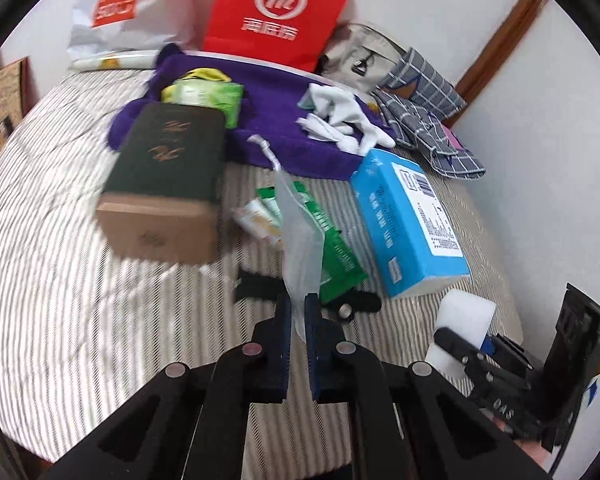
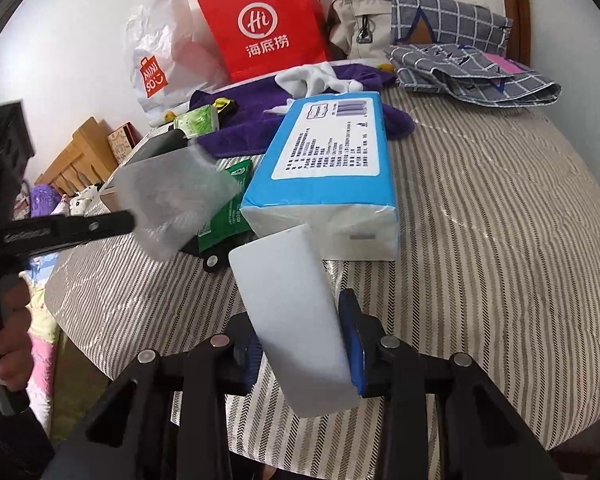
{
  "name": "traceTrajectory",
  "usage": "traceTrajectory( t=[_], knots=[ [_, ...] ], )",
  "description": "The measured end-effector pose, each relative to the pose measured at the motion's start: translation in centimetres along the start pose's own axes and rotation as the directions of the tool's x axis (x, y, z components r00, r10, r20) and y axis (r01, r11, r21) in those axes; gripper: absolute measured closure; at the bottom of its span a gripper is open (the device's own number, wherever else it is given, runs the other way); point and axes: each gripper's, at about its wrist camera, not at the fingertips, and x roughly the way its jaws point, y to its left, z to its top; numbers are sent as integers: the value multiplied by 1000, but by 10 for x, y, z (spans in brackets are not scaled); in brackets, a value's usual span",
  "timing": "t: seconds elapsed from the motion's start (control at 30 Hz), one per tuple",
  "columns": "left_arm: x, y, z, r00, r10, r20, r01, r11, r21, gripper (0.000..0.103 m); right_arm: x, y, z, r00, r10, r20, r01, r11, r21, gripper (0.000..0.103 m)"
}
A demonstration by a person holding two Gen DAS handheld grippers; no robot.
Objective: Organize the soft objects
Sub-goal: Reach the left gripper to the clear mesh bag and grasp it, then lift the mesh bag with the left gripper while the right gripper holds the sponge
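A bed (image 1: 60, 240) covered in a grey-and-white striped quilt holds a scatter of items.

The left hand-held gripper (image 1: 298, 312) has its blue pads pressed together on the lower edge of a translucent plastic bag (image 1: 298, 232), which rises floppy above the fingers. In the right wrist view the same bag (image 2: 176, 200) hangs off the tip of the left hand-held gripper at the left edge of the picture, lifted clear of the quilt.

The right hand-held gripper (image 2: 304, 352) pinches a white sponge block (image 2: 292, 328) between its blue pads; the block stands tilted, its upper end pointing away from the camera. In the left wrist view this block (image 1: 464, 320) shows at the lower right, above the quilt.

Beyond the white block lies a blue tissue pack (image 2: 324, 168), resting on the quilt, its white end facing the camera. Just to its left lie green packets (image 1: 336, 256), partly under the bag in view. A dark green box (image 1: 168, 180) with a tan end sits further left, blurred. Behind these spreads a purple towel (image 1: 284, 92) with white cloths (image 1: 340, 120) piled on it and a green tissue pack (image 1: 212, 100) at its left part.

Against the wall at the back stand a red paper bag (image 2: 264, 24) and a white plastic bag (image 2: 160, 60). A checked grey fabric (image 2: 472, 64) lies at the back right.
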Motion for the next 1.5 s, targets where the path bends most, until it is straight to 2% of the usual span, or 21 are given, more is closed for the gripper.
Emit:
traceTrajectory(
  t=[0.13,0.27,0.43,0.47,0.5,0.6,0.67,0.7,0.83,0.97,1.1,1.17,1.37,1.43,1.5],
  knots=[
    [-21,29,-17,998,57,15,-56,997,-50,96,-6,2,-4,1000,-13,13,13,1000,-5,68],
    [-36,64,-34,997,83,3,-82,990,-113,96,-10,1,-9,1000,-3,20,3,1000,18,68],
    [-39,85,-43,995,102,-21,-104,987,-121,94,-6,6,-13,1000,-16,7,16,999,28,68],
    [-38,86,-43,994,102,-29,-105,988,-113,88,-5,6,-12,1000,-20,6,19,999,28,68],
    [-36,86,-42,994,103,-36,-106,989,-107,73,-5,6,-12,1000,-23,4,23,999,29,68],
    [-36,83,-39,994,111,-19,-112,990,-84,48,-4,6,-10,1000,-30,0,30,999,34,68],
    [-35,78,-34,994,109,-5,-110,992,-61,36,-4,6,-8,999,-35,-1,35,999,37,68],
    [-31,74,-31,994,109,-4,-109,993,-37,32,-3,6,-8,999,-38,-3,38,999,37,68],
    [-7,60,-22,989,143,-46,-143,990,12,32,0,5,-7,999,-45,-12,45,998,45,68],
    [17,56,-19,991,103,-85,-104,994,-15,31,1,6,-6,998,-55,-20,56,998,40,68],
    [30,44,-20,992,102,-69,-101,995,27,9,1,7,-5,997,-69,-27,69,997,31,68],
    [35,38,-21,991,116,-65,-112,992,63,2,2,8,-5,997,-70,-30,71,997,27,68],
    [42,32,-18,985,166,-46,-162,983,85,1,7,9,-2,996,-82,-36,83,996,22,68],
    [43,32,-16,980,195,-36,-191,977,98,5,8,8,-2,996,-83,-38,84,996,24,68],
    [46,29,-17,967,253,-24,-247,959,138,14,9,8,-2,996,-81,-41,82,996,25,68]
  ],
)
